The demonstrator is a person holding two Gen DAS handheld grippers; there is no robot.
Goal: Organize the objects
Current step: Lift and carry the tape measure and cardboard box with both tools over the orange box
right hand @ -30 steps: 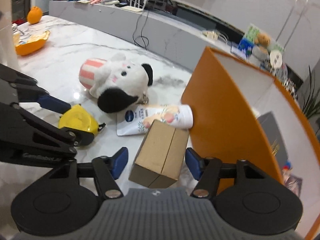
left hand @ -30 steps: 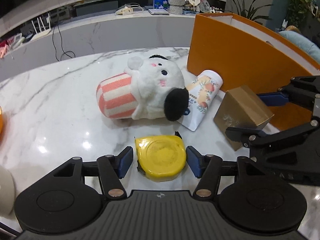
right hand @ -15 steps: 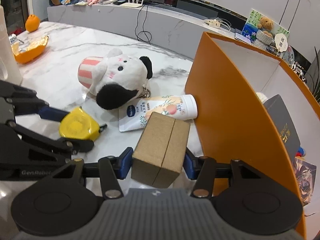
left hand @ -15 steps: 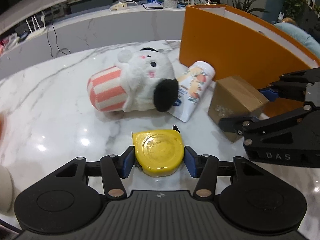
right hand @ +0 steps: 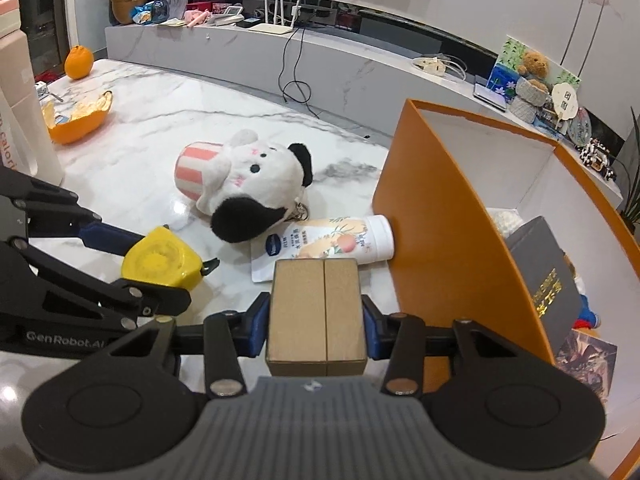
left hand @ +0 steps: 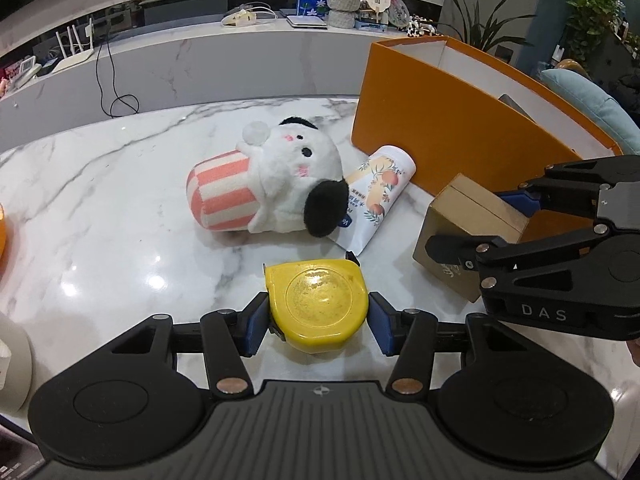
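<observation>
Through the left wrist view the left gripper (left hand: 318, 316) is pinching the yellow tape measure (left hand: 318, 304) on the marble desk (left hand: 100, 220), while through the right wrist view the right gripper (right hand: 316, 330), jaws just closing, is clamping the cardboard box (right hand: 316, 312) beside the orange bin (right hand: 452, 248).

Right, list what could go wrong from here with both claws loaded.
1. The left claw grips the rounded yellow tape measure at its sides; it might slip out on lifting.
2. The right claw holds the brown cardboard box close to the orange box's wall; it could bump it.
3. The claws sit close together and may collide.
</observation>
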